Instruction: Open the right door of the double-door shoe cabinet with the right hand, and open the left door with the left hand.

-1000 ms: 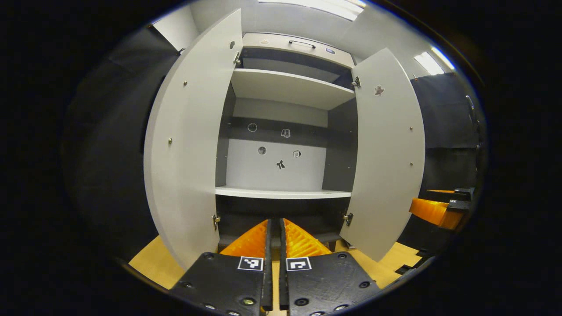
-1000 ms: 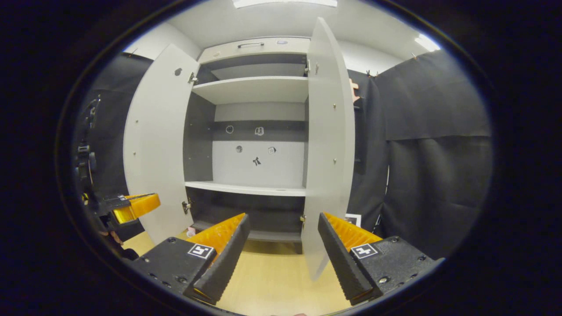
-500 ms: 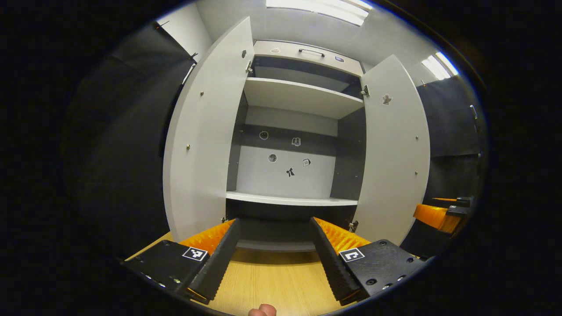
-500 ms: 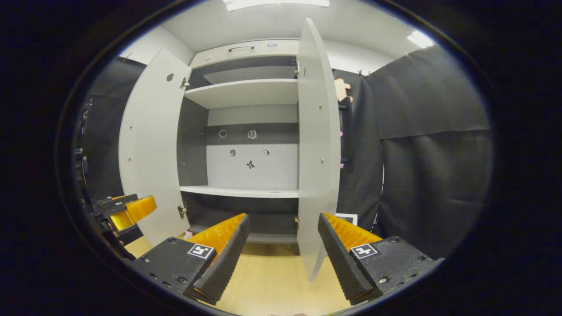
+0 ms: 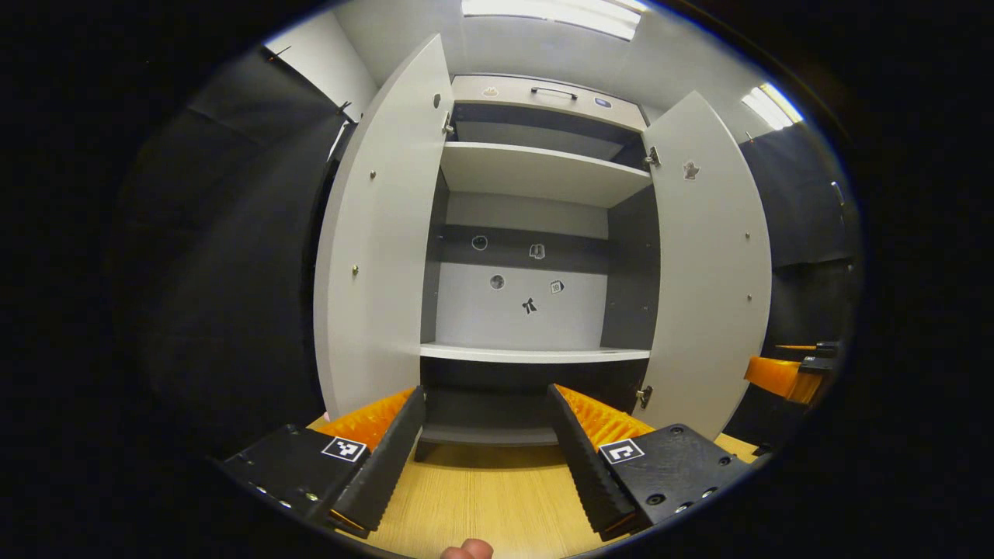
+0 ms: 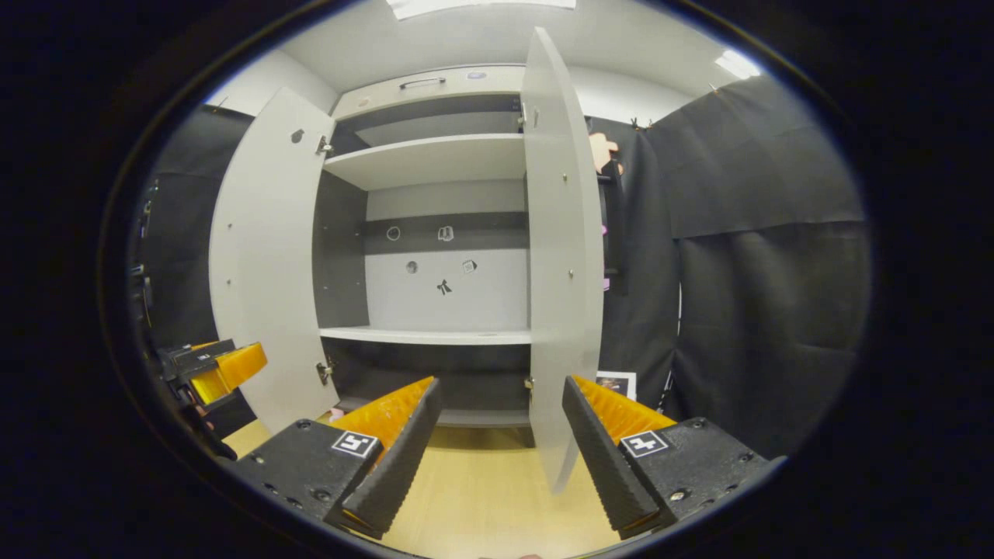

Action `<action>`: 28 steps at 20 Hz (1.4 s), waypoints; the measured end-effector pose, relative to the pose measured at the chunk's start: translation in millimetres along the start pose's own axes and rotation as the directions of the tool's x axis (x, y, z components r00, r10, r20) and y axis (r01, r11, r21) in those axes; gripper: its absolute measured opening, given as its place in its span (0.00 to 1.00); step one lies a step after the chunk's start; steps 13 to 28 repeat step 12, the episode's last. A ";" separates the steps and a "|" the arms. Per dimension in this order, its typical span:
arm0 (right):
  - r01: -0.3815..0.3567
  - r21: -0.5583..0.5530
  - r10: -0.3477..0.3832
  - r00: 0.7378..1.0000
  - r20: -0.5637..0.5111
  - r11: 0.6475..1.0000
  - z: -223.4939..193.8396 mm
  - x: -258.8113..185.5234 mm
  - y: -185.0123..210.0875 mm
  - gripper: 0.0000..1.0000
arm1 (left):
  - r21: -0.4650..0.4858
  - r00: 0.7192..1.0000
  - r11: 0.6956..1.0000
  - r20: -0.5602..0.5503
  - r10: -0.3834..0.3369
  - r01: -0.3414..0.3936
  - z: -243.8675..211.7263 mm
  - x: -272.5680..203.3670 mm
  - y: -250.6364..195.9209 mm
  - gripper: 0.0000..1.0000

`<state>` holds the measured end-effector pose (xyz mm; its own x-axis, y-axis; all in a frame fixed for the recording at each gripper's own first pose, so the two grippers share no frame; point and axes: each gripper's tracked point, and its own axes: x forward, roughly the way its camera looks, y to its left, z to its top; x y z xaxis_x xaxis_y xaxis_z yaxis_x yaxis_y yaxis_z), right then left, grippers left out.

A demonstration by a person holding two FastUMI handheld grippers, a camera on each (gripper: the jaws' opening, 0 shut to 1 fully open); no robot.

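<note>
Left gripper view: left door (image 5: 380, 248) swung open, beyond spread fingers (image 5: 388, 458).

Bright ceiling lights (image 5: 551, 9), fisheye-bowed edges

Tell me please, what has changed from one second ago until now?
The left gripper went from shut to open, with nothing between its fingers, and it backed off a little from the shoe cabinet. The right gripper stayed open. The left door and right door stayed open.
</note>
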<state>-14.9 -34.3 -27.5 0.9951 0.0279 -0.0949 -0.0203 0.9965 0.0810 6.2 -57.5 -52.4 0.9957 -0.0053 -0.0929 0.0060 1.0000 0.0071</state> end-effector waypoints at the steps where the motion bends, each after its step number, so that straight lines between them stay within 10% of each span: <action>1: 0.002 -0.001 -0.002 1.000 -0.001 1.000 -0.1 0.0 -0.3 0.96 | 0.004 1.000 1.000 0.001 0.000 0.000 0.5 -0.1 0.0 0.93; 28: -0.003 0.002 0.003 1.000 0.000 1.000 -0.6 -0.7 4.7 0.97 | 0.010 0.999 0.999 0.006 -0.036 0.036 3.1 0.3 -9.7 0.93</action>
